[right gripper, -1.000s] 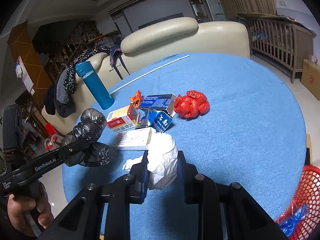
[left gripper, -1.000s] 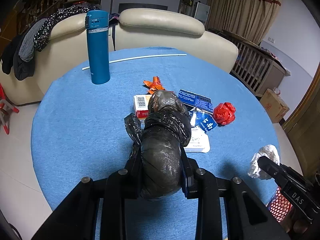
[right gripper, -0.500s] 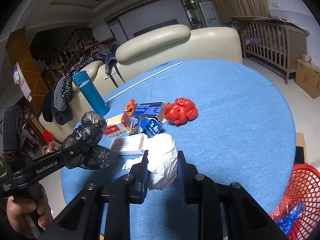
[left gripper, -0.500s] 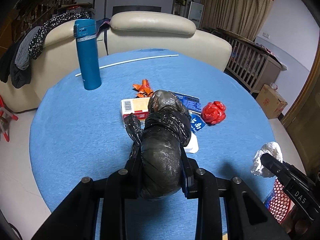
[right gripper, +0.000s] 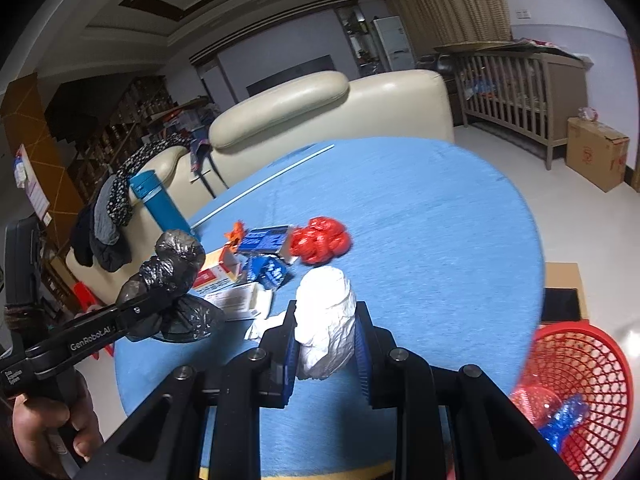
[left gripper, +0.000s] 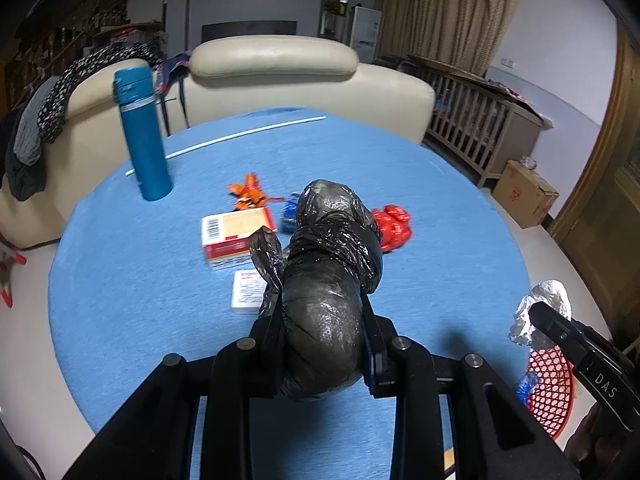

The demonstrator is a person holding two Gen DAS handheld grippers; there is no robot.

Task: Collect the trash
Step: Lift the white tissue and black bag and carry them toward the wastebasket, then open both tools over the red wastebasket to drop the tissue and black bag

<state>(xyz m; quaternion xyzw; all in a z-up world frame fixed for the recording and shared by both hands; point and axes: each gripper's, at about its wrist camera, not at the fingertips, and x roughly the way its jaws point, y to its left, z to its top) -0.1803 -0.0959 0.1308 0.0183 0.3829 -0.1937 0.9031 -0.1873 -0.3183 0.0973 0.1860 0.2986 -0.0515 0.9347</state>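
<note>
My left gripper (left gripper: 322,320) is shut on a knotted black plastic bag (left gripper: 328,280), held above the round blue table (left gripper: 120,288). In the right wrist view that black bag (right gripper: 172,272) shows at the left. My right gripper (right gripper: 326,320) is shut on a crumpled white wad (right gripper: 326,320), which in the left wrist view shows as the white wad (left gripper: 540,312) at the right. Beyond lie a red crumpled bag (right gripper: 320,242), blue packets (right gripper: 266,268), an orange wrapper (left gripper: 248,194), a red-and-yellow carton (left gripper: 236,236) and a white box (left gripper: 248,292). A red mesh basket (right gripper: 580,392) stands low at the right.
A tall teal flask (left gripper: 142,128) stands at the table's far left, with a thin white rod (left gripper: 240,136) behind it. A cream sofa (left gripper: 280,80) with clothes on it borders the far side. A cardboard box (left gripper: 524,194) and wooden crib (left gripper: 480,128) stand right.
Both grippers have drawn back and up from the pile, each keeping its hold. The table items look farther away and the red basket has come further into view.
</note>
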